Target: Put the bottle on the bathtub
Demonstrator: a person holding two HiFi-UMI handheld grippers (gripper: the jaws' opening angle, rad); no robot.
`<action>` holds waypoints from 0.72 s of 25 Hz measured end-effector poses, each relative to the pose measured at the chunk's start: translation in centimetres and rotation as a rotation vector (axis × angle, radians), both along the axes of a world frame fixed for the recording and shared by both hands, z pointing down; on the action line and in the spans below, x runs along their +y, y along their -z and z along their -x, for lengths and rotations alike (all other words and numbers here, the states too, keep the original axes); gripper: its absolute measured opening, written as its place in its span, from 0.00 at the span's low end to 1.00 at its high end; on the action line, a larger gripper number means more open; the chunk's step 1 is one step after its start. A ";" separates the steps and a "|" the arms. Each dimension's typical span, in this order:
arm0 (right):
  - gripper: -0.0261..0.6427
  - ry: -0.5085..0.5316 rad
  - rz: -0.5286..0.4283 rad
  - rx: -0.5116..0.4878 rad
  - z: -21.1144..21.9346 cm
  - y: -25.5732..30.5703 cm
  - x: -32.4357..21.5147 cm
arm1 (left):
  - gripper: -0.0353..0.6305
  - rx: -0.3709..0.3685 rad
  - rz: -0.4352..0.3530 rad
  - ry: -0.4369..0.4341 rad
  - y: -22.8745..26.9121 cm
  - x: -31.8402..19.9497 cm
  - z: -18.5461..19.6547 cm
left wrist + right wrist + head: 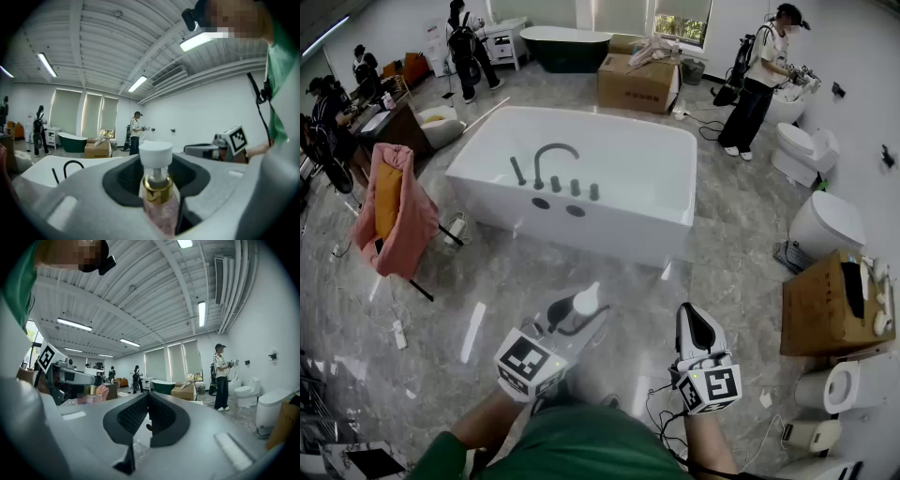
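Observation:
A clear pink bottle (160, 206) with a gold collar and a white pump cap (586, 299) sits between the jaws of my left gripper (572, 314), which is shut on it. The cap points toward the white bathtub (581, 211), a short way ahead across the floor. A dark curved faucet (554, 155) and several knobs stand on the tub's near rim. In the left gripper view the tub (42, 166) lies low at the left. My right gripper (698, 326) hangs to the right of the left one, its jaws shut with nothing in them (146, 409).
A pink cloth over a chair (394, 211) stands left of the tub. Toilets (825, 223) and a cardboard box (825, 305) line the right side. Another box (637, 82) and a dark tub (567, 47) sit at the back. A person (759, 75) stands at the far right, others at the far left.

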State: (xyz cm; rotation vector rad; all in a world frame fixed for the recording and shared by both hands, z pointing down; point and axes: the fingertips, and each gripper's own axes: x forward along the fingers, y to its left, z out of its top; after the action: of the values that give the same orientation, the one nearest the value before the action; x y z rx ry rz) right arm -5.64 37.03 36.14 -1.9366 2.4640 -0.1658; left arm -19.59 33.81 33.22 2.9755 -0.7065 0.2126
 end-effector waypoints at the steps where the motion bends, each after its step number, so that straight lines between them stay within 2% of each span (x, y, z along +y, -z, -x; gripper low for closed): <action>1: 0.03 -0.006 -0.009 -0.003 0.5 0.2 0.2 | 0.29 0.008 -0.014 0.002 0.5 0.4 0.4; 3: 0.03 -0.014 -0.022 -0.006 1.3 0.5 0.6 | 0.29 0.015 -0.044 0.002 1.2 1.2 0.9; 7: 0.03 -0.030 -0.031 -0.003 1.8 0.4 2.1 | 0.29 -0.016 -0.094 -0.009 1.1 2.8 1.4; 14: 0.03 -0.035 -0.060 -0.043 1.9 1.4 5.6 | 0.29 -0.020 -0.075 0.040 1.1 4.7 2.3; 18: 0.03 -0.009 -0.083 -0.032 1.2 1.9 7.6 | 0.29 -0.026 -0.076 0.080 1.0 5.5 1.7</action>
State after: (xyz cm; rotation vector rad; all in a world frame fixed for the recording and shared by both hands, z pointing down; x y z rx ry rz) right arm -6.80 44.60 34.28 -1.8962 2.4013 -0.0919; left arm -21.31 39.29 32.19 3.0138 -0.8533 0.2251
